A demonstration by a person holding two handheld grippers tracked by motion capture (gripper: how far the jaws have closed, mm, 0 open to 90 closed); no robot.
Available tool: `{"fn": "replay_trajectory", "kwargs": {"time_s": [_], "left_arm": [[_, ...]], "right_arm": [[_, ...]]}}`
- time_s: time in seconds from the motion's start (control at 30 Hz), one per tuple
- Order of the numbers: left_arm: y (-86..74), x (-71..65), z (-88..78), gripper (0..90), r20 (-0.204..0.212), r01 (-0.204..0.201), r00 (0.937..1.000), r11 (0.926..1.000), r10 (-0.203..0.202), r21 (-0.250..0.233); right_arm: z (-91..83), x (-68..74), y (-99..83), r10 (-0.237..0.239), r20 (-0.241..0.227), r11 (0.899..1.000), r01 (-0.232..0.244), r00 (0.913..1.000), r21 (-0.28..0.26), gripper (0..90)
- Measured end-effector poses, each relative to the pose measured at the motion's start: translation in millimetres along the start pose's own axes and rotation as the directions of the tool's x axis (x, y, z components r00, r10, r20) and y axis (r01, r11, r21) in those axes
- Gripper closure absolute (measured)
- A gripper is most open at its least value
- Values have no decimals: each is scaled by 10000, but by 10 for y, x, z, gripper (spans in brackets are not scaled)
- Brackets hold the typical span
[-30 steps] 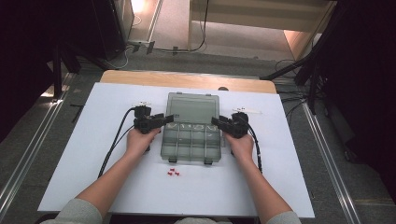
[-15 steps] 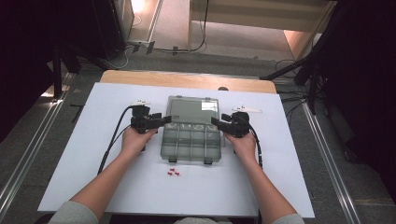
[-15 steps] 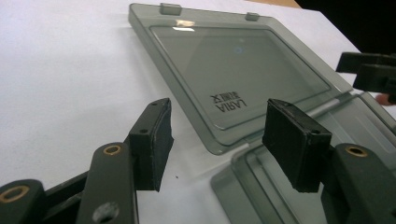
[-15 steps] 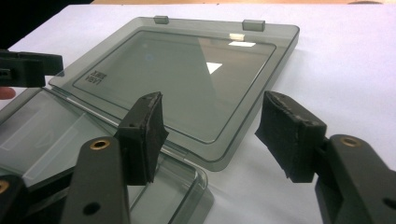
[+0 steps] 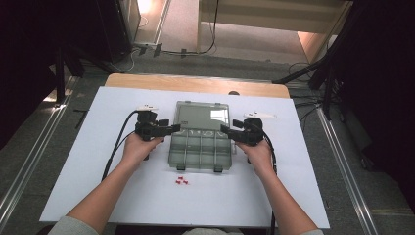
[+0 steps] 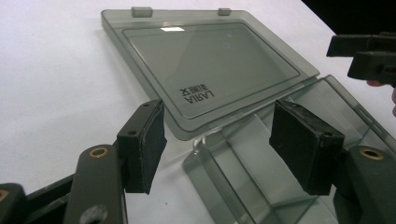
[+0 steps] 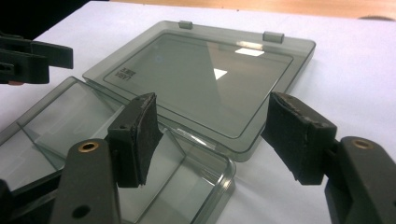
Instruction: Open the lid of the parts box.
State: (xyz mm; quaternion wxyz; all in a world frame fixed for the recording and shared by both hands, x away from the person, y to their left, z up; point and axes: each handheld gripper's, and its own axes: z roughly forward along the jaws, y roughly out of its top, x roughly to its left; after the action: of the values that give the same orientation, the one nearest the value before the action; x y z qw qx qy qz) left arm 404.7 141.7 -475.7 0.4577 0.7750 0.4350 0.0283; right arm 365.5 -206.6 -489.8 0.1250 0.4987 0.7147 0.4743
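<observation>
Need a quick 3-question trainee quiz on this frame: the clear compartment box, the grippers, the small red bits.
1. True or false: the lid of the compartment box lies folded open, flat on the table.
2. The small red pieces lie: A) inside a compartment, B) on the table in front of the box, on the person's side, C) on the lid.
3. What do the left gripper and the right gripper hold?

Key
1. True. It lies flat behind the tray, with the hinge between them.
2. B.
3. Nothing. The jaws of both have just been opening and stand apart above the box's side edges, with nothing pressed between the pads.
</observation>
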Motion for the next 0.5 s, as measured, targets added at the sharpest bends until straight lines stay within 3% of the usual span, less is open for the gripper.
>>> {"fn": "replay_trajectory", "kwargs": {"time_s": [0.33,0.5], "left_arm": [[-3,-63,-77,350,325,-596,9978,9975,584,379],[-12,-109,-117,350,562,-1318,9900,9906,1296,358]], "right_arm": [[-102,68,-10,-329,-330,9984,344,9989,457,343],[-181,111,-50,-495,-546,9968,527,9973,594,323]]}}
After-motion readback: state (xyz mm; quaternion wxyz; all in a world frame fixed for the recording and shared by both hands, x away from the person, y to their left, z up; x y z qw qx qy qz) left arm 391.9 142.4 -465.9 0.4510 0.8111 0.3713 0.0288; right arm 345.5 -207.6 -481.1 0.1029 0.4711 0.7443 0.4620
